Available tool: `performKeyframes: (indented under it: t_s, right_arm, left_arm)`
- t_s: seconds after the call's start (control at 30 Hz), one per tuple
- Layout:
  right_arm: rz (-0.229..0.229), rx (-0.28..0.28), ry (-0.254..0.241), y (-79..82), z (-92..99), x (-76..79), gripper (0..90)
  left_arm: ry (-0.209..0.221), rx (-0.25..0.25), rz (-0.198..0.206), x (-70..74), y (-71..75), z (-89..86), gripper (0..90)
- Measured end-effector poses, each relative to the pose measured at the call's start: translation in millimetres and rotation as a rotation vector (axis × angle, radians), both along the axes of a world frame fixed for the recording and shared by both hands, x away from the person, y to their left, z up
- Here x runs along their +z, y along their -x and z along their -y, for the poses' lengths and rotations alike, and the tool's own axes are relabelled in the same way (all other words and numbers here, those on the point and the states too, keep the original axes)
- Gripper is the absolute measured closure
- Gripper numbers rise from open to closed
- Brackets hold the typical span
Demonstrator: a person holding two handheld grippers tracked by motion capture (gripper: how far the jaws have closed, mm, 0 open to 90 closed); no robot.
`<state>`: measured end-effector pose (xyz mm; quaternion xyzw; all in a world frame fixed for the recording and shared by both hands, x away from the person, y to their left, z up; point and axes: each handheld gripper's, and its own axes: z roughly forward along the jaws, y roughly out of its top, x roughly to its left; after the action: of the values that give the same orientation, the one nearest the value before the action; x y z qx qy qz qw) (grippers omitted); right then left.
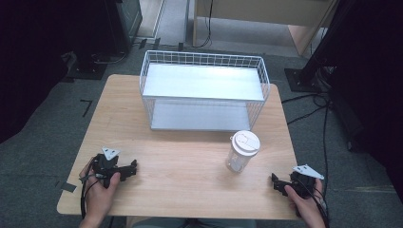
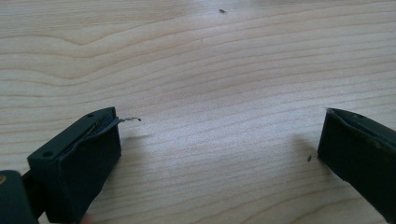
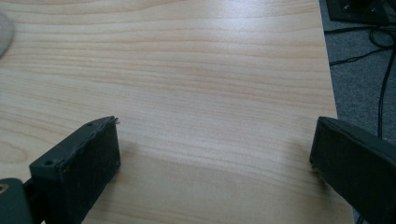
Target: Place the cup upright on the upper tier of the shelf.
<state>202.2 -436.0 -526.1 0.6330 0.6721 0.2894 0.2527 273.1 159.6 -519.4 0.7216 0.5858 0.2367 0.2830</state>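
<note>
A light wooden table (image 1: pixel 190 166) carries a white wire basket (image 1: pixel 204 90) at its far middle and a clear lidded cup (image 1: pixel 241 152) standing just in front of the basket's right corner

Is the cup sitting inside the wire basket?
No, the lidded plastic cup stands on the wooden table in front of the white wire basket, outside it.

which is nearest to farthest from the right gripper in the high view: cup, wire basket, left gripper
From the right gripper:
1. Clear cup with white lid, just up and to its left on the table.
2. Wire basket, at the table's far middle.
3. Left gripper, across the table at the near left.
</note>
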Motion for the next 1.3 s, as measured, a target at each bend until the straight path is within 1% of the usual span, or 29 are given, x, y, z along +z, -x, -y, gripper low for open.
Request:
performKeyframes:
  t_s: [0.17, 0.2, 0.23, 0.27, 0.33, 0.43, 0.47, 0.5, 0.53, 0.57, 0.6, 0.63, 0.67, 0.7, 0.73, 0.83, 0.87, 0.9, 0.93, 0.97, 1.0, 1.03, 1.07, 1.1, 1.13, 1.17, 1.2, 1.27, 1.3]
  right_arm:
    - [0.005, -0.013, 0.005, -4.3, -1.3, -0.1, 1.6]
    - [-0.006, -0.019, 0.005, -4.7, -2.5, 0.9, 1.7]
    - [-0.006, -0.019, 0.005, -4.7, -2.5, 0.9, 1.7]
    - [-0.015, -0.020, 0.007, -5.4, -4.5, 1.8, 1.6]
    - [-0.009, -0.012, 0.023, -6.2, -10.6, 3.2, 1.7]
    - [0.013, 0.020, 0.015, -7.6, -21.9, 6.3, 1.6]
    - [0.034, 0.040, -0.002, -8.7, -29.2, 8.5, 1.6]
    - [0.040, 0.052, -0.009, -9.6, -32.6, 9.3, 1.6]
    - [0.043, 0.062, -0.017, -10.7, -36.5, 9.7, 1.6]
    - [0.043, 0.062, -0.017, -10.7, -36.5, 9.7, 1.6]
    - [0.038, 0.092, -0.034, -12.3, -45.1, 9.9, 1.6]
    - [0.038, 0.092, -0.034, -12.3, -45.1, 9.9, 1.6]
    - [0.038, 0.102, -0.040, -12.4, -48.0, 10.0, 1.6]
    - [0.044, 0.128, -0.061, -12.3, -55.6, 10.9, 1.6]
    - [0.044, 0.128, -0.061, -12.3, -55.6, 10.9, 1.6]
    - [0.072, 0.176, -0.085, -10.7, -68.1, 14.6, 1.7]
    - [0.101, 0.196, -0.095, -7.6, -80.5, 19.2, 1.8]
    - [0.101, 0.196, -0.095, -7.6, -80.5, 19.2, 1.8]
    - [0.123, 0.225, -0.106, -5.4, -91.8, 23.7, 1.8]
    - [0.133, 0.236, -0.108, -5.3, -97.9, 26.3, 1.8]
    - [0.133, 0.236, -0.108, -5.3, -97.9, 26.3, 1.8]
    - [0.147, 0.239, -0.105, -6.1, -103.2, 28.8, 1.8]
    - [0.165, 0.227, -0.111, -9.2, -110.8, 33.5, 1.8]
    - [0.165, 0.227, -0.111, -9.2, -110.8, 33.5, 1.8]
    - [0.188, 0.214, -0.122, -13.3, -115.1, 37.8, 1.8]
    - [0.197, 0.209, -0.120, -15.3, -116.7, 39.8, 1.8]
    - [0.197, 0.209, -0.120, -15.3, -116.7, 39.8, 1.8]
    - [0.215, 0.218, -0.121, -19.2, -119.6, 43.8, 1.8]
    - [0.221, 0.216, -0.141, -22.4, -122.5, 46.4, 1.8]
  left_arm:
    - [0.000, 0.000, 0.000, 0.0, 0.0, 0.0, 0.0]
    - [0.000, 0.000, 0.000, 0.0, 0.0, 0.0, 0.0]
    - [0.001, 0.000, 0.000, 0.0, 0.0, 0.0, 0.0]
    - [0.000, 0.000, 0.000, 0.0, 0.0, -0.1, 0.0]
    - [0.001, 0.000, 0.000, 0.0, 0.0, 0.0, 0.0]
    - [0.000, -0.001, 0.000, 0.1, 0.0, -0.1, 0.0]
    - [0.000, 0.000, 0.000, 0.0, 0.0, -0.1, 0.0]
    - [0.000, -0.001, 0.000, 0.0, 0.0, -0.1, 0.0]
    - [0.000, 0.000, 0.000, 0.0, 0.0, 0.0, 0.0]
    - [0.000, 0.000, 0.000, 0.0, 0.0, 0.0, 0.0]
    - [0.000, 0.000, 0.000, 0.0, 0.0, -0.1, 0.0]
    - [0.000, 0.000, 0.000, 0.0, 0.0, 0.0, 0.0]
    - [0.000, 0.000, 0.000, 0.0, 0.0, -0.1, 0.0]
    - [0.000, 0.000, 0.000, 0.0, 0.0, 0.0, 0.0]
    - [0.000, 0.000, 0.000, 0.0, 0.0, 0.0, 0.0]
    - [0.000, -0.001, 0.000, 0.0, 0.0, -0.1, 0.0]
    - [0.000, 0.000, 0.000, 0.0, 0.0, 0.0, 0.0]
    - [0.000, 0.000, 0.000, 0.0, 0.0, 0.0, 0.0]
    - [0.000, 0.000, 0.000, 0.0, 0.0, 0.0, 0.0]
    - [0.000, 0.000, 0.000, 0.0, 0.0, 0.0, 0.0]
    - [0.000, 0.000, 0.000, 0.0, 0.0, 0.0, 0.0]
    - [0.000, 0.000, 0.000, 0.0, 0.0, 0.0, 0.0]
    - [0.000, 0.000, 0.000, 0.0, 0.0, 0.0, 0.0]
    - [0.000, 0.000, 0.000, 0.0, 0.0, 0.0, 0.0]
    - [0.000, 0.000, 0.000, 0.0, 0.1, 0.0, 0.0]
    - [0.000, 0.000, 0.000, 0.0, 0.1, 0.0, 0.0]
    - [0.000, 0.000, 0.000, 0.0, 0.0, 0.0, 0.0]
    - [0.000, 0.000, 0.000, 0.0, 0.1, 0.0, 0.0]
    - [0.001, 0.000, 0.001, 0.0, 0.0, 0.0, 0.0]
